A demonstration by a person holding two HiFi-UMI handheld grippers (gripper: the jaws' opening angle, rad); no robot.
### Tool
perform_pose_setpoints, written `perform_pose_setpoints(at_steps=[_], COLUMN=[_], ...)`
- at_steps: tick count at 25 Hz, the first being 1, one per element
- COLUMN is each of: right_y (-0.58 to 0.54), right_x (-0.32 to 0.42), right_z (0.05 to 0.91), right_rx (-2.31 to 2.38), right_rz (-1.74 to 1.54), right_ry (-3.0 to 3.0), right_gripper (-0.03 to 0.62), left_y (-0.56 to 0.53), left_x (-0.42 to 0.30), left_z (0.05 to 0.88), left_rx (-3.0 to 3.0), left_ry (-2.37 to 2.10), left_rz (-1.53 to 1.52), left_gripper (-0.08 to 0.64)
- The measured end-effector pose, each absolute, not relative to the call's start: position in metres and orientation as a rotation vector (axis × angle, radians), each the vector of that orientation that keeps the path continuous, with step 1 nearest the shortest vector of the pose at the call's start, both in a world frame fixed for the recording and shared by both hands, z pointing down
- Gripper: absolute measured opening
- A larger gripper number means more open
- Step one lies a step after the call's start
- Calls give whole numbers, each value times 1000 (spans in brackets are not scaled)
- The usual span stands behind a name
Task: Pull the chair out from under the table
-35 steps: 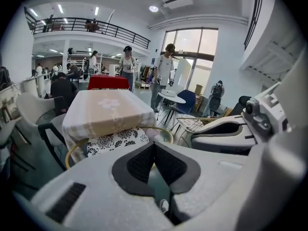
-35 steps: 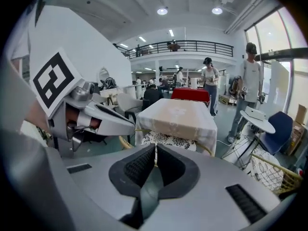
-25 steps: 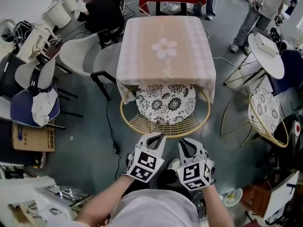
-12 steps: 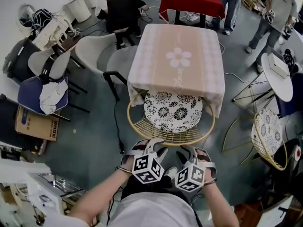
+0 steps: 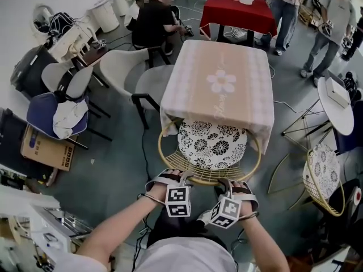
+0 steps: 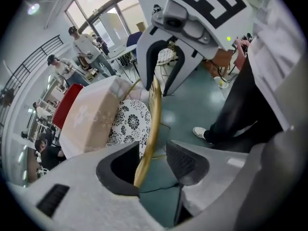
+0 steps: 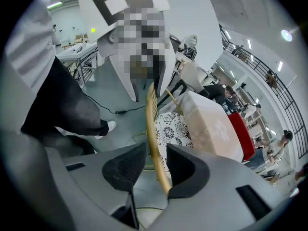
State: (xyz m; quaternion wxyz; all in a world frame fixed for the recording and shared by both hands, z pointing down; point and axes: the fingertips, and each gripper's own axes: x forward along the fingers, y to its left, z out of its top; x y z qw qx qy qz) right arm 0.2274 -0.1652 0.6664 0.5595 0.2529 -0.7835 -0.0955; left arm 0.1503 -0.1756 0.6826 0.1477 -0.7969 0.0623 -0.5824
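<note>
1. Two grippers are held just off the near end of the table (image 5: pixel 218 89), side by side on the person's side of it.
2. The chair (image 5: pixel 211 152) is tucked partway under the table. Its black-and-white flowered cushion (image 5: pixel 204 137) is partly covered by the cloth's hanging edge, and the gold wire rim (image 5: pixel 205 181) is left sticking out past the table toward the person.
3. Left gripper (image 5: pixel 182 178): the jaws are spread, with the gold rim run between them. The rim is laid against one pad and a clear gap is seen to the other, so nothing's pinched.
4. Right gripper (image 5: pixel 229 185): same deal, jaws set apart around the rim, a bit further along it from the left one. The rim is seen close to both pads, but the fit looks loose rather than squeezed.
5. A grey chair (image 5: pixel 122 67) is parked at the table's left side. A red-covered table (image 5: pixel 238 13) is seen beyond the table's far end, with people stood around it.
</note>
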Motion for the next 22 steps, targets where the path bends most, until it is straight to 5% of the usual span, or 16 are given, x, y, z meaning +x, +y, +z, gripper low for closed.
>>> perform_pose_setpoints(at_steps=[22], right_y=[-176], right_x=[216], right_z=[695], right_rx=[544], right_rz=[-282], right_ry=[-1781], right_gripper=[61], left_y=[-193], left_x=[149], left_z=[705], left_rx=[-2226], left_ry=[236], left_rz=[-1747], left_gripper=[94])
